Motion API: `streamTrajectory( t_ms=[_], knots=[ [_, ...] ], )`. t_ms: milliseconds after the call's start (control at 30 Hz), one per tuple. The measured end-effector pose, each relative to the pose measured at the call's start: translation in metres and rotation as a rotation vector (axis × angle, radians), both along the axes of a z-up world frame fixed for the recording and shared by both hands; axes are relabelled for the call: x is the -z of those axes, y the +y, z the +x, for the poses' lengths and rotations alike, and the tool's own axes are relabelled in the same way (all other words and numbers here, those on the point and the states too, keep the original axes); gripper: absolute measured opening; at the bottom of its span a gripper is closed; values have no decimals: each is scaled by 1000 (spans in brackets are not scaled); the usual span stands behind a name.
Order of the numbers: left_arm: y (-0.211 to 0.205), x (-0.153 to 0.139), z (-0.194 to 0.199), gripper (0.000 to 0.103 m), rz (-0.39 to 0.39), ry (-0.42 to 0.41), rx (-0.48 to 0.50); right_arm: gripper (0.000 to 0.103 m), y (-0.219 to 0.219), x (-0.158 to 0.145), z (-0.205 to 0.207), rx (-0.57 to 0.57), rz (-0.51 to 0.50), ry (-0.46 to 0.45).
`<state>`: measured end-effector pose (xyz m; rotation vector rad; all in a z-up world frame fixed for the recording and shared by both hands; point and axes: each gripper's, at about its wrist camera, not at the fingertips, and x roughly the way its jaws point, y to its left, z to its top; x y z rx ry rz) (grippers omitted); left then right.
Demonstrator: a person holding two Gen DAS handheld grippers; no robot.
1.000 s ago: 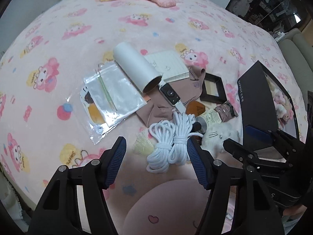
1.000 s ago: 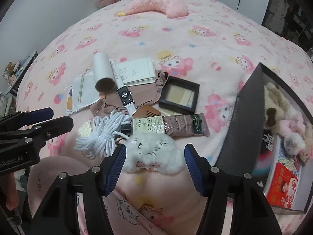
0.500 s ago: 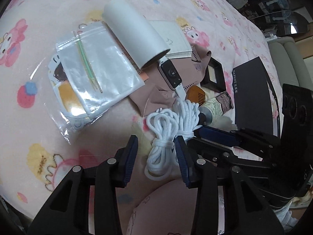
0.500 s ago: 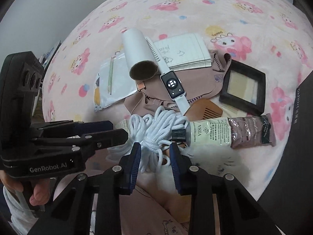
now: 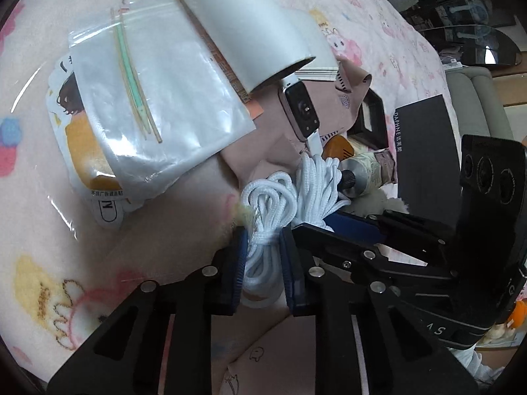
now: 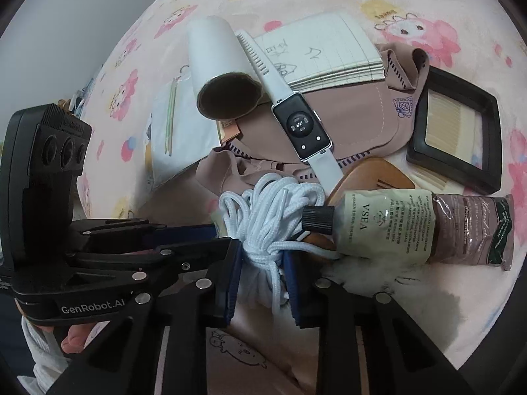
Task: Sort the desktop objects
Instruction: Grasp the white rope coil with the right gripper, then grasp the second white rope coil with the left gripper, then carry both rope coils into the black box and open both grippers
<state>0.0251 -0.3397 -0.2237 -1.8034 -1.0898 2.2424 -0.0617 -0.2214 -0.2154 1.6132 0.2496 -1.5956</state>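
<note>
A bundle of white rope [image 5: 276, 204] [image 6: 273, 217] lies on the pink bedspread in front of both grippers. My left gripper [image 5: 262, 263] is shut on its near left end. My right gripper [image 6: 263, 270] is shut on its other end, and also shows in the left wrist view [image 5: 355, 230]. The left gripper shows in the right wrist view [image 6: 184, 233]. A white smartwatch [image 6: 299, 125], a cream tube [image 6: 411, 227], a wooden comb [image 6: 372, 174] and a white roll [image 6: 217, 75] lie close behind the rope.
A clear zip bag [image 5: 154, 98] with sticks lies left. A notepad [image 6: 322, 52], a brown cloth [image 6: 362, 125] and a black frame [image 6: 457, 128] lie behind. A black box [image 5: 425, 161] stands to the right. A white plush [image 6: 362, 273] lies beside my right gripper.
Both grippers moved forward and down onto the white rope and closed on it, one at each end.
</note>
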Motion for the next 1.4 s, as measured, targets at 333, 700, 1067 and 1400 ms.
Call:
streamTrajectory(
  t_ms=[333, 700, 1067, 1400],
  knots=[
    [0, -35, 12, 31, -106, 60, -16, 20, 44, -54, 11, 132, -92, 111],
    [29, -17, -18, 25, -208, -38, 141, 21, 84, -49, 9, 131, -41, 108],
    [68, -106, 7, 25, -161, 246, 48, 21, 101, -116, 28, 155, -151, 261],
    [160, -144, -21, 25, -105, 321, 155, 21, 175, -148, 34, 241, -217, 281]
  ],
)
